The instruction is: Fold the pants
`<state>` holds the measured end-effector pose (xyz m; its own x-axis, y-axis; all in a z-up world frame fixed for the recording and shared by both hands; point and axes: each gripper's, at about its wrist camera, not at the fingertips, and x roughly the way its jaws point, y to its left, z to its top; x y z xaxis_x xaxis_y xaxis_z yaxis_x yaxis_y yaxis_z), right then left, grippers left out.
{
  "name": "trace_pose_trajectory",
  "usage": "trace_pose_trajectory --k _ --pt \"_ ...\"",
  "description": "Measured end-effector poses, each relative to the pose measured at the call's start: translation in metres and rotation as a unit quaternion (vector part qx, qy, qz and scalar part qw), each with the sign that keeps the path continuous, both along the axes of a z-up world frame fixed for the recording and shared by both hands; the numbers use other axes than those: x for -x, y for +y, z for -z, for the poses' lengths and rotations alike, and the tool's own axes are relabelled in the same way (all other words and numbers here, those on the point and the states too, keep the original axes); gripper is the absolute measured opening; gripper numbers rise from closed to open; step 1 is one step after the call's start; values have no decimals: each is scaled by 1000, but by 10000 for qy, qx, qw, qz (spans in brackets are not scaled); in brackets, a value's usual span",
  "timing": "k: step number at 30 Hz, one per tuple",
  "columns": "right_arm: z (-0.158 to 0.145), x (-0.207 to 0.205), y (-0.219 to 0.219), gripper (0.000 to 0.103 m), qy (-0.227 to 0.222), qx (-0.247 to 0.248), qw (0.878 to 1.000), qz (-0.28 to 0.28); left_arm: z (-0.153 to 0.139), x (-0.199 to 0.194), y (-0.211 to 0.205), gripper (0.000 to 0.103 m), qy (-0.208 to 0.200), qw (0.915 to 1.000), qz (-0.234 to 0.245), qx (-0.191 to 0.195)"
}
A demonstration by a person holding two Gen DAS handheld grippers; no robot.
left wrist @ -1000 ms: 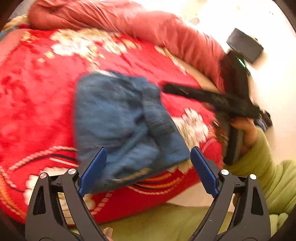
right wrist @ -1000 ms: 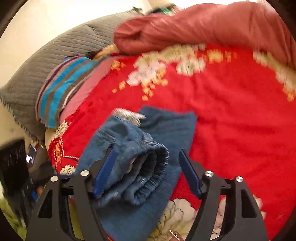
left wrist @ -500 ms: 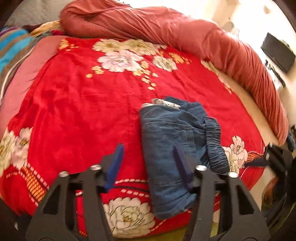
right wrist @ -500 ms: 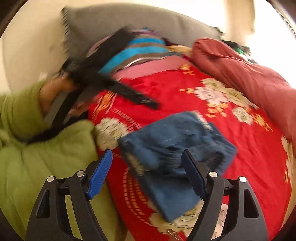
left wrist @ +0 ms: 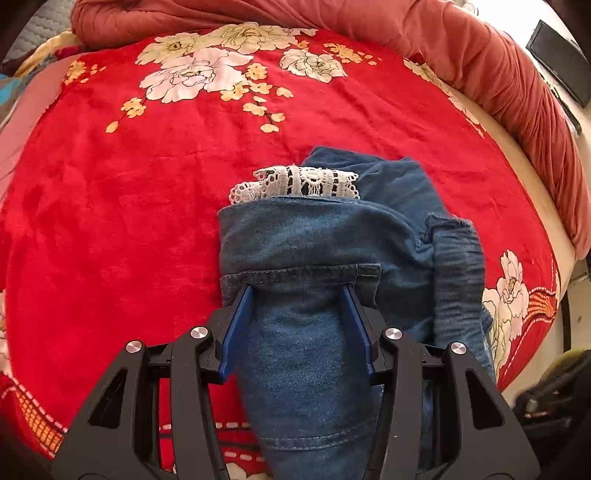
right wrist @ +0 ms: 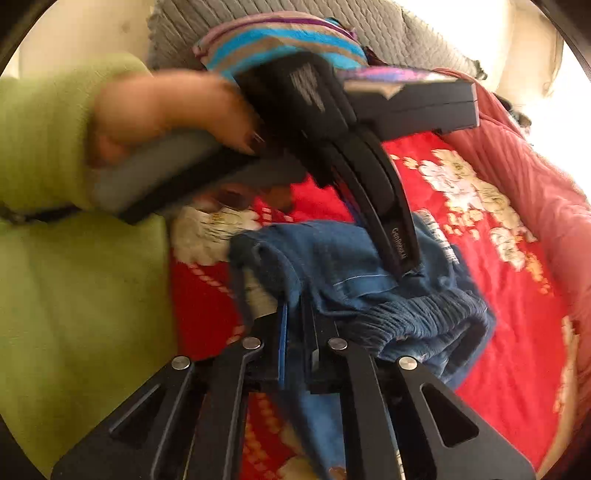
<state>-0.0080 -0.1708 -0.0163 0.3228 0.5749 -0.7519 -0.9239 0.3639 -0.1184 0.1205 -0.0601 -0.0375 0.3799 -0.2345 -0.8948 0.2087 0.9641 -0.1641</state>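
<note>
The blue denim pants (left wrist: 325, 251) lie folded in a bundle on the red flowered blanket (left wrist: 110, 184), with a white lace hem (left wrist: 295, 182) showing at the far edge. My left gripper (left wrist: 297, 291) has its blue pads on both sides of a thick fold of the denim and squeezes it. In the right wrist view my right gripper (right wrist: 295, 310) is nearly closed on the near edge of the pants (right wrist: 332, 258). The left gripper (right wrist: 399, 243) also shows there, held by a hand in a green sleeve, its fingers down on the denim.
A rolled dusty-red quilt (left wrist: 498, 74) runs along the far and right side of the bed. A grey pillow (right wrist: 369, 22) and a striped cloth (right wrist: 280, 40) lie at the head. The green-clad body (right wrist: 74, 295) is close at the bed's near edge.
Both grippers have come down onto the pants. The left one narrowed from wide open onto a fold; the right one closed from wide open onto the near edge.
</note>
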Motion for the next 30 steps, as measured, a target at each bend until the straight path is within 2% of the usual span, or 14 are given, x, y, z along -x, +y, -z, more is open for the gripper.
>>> trace_pose_trajectory --k 2,5,7,15,26,28,30 --pt "5 1 -7 6 72 34 9999 -68 0 0 3 41 2 10000 -27 92" --pt "29 -1 -5 6 198 375 9991 -29 0 1 5 41 -24 9998 -44 180" --pt "36 0 -4 6 203 383 9991 6 0 3 5 41 -48 9998 -49 194" --pt "27 -3 -9 10 360 213 9990 142 -4 7 4 42 -149 9996 -91 201" --pt "2 10 -19 21 554 -249 9978 267 -18 23 6 53 -408 9989 -170 165" --pt "-3 13 -22 25 553 -306 9976 296 -22 28 5 56 -510 9985 -161 116" --pt "-7 13 -24 40 549 -364 9973 338 -26 32 4 58 -588 9981 -151 93"
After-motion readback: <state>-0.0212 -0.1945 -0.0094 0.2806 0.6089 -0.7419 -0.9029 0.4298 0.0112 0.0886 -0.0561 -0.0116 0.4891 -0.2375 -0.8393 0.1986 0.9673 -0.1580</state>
